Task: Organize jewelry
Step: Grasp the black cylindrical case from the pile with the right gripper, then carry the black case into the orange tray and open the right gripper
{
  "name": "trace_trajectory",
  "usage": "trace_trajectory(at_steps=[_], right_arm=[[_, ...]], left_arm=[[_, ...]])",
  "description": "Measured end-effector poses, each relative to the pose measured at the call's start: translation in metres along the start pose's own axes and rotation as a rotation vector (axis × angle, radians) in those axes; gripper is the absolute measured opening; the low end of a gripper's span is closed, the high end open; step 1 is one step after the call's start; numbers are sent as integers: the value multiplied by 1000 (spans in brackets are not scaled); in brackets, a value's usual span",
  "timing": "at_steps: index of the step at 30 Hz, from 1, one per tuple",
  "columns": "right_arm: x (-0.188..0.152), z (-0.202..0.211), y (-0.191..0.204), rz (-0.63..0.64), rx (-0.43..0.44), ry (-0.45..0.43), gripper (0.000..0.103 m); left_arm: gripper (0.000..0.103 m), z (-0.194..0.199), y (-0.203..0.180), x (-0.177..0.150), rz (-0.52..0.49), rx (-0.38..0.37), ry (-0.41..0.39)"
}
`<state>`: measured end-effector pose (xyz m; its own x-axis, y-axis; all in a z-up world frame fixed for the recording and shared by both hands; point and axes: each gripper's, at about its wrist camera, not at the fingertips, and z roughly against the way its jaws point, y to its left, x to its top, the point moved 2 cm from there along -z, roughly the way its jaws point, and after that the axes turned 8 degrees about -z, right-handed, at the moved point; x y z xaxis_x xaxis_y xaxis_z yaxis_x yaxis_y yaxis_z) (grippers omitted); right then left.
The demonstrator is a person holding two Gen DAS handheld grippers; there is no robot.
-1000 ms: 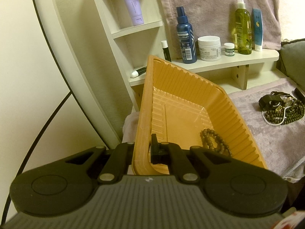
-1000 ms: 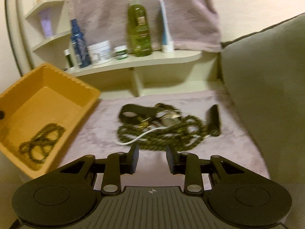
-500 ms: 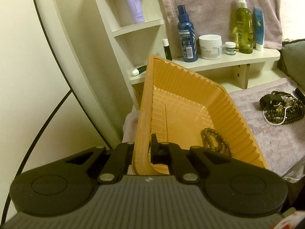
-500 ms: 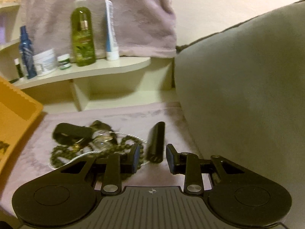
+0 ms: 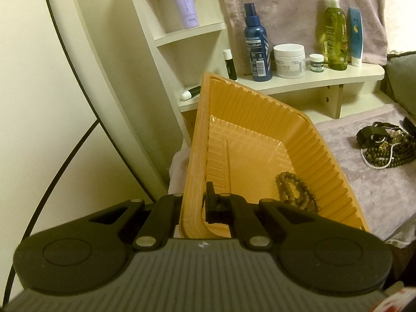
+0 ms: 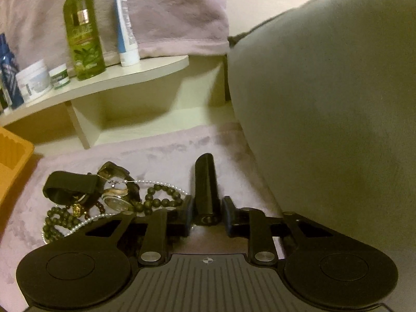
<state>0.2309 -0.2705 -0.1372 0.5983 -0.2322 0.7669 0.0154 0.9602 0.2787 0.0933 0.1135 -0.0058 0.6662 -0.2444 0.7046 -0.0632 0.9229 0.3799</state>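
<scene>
A mauve cloth (image 6: 169,150) carries the jewelry heap (image 6: 104,200), a black case (image 6: 206,182); the orange tray (image 5: 260,140) tilts.

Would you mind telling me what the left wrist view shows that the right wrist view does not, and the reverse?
Only the left wrist view shows the left gripper clamped on the orange ribbed plastic tray's near wall, the brown bead bracelet inside it, and the lilac tube on the upper shelf.

Only the right wrist view shows the right gripper open around the black cylindrical case.

Both show the tangled jewelry pile and the green spray bottle.
</scene>
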Motion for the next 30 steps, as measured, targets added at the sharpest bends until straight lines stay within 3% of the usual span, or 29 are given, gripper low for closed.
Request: trace_trajectory(at_steps=[19, 23, 30], right_arm=[[-16, 60, -6, -10, 35, -44, 22], [-9, 77, 20, 13, 118, -65, 22], [-9, 95, 99, 67, 384, -3, 22]], left_arm=[[4, 1, -1, 0, -1, -4, -7], [4, 2, -1, 0, -2, -5, -11], [3, 2, -1, 0, -6, -6, -14]])
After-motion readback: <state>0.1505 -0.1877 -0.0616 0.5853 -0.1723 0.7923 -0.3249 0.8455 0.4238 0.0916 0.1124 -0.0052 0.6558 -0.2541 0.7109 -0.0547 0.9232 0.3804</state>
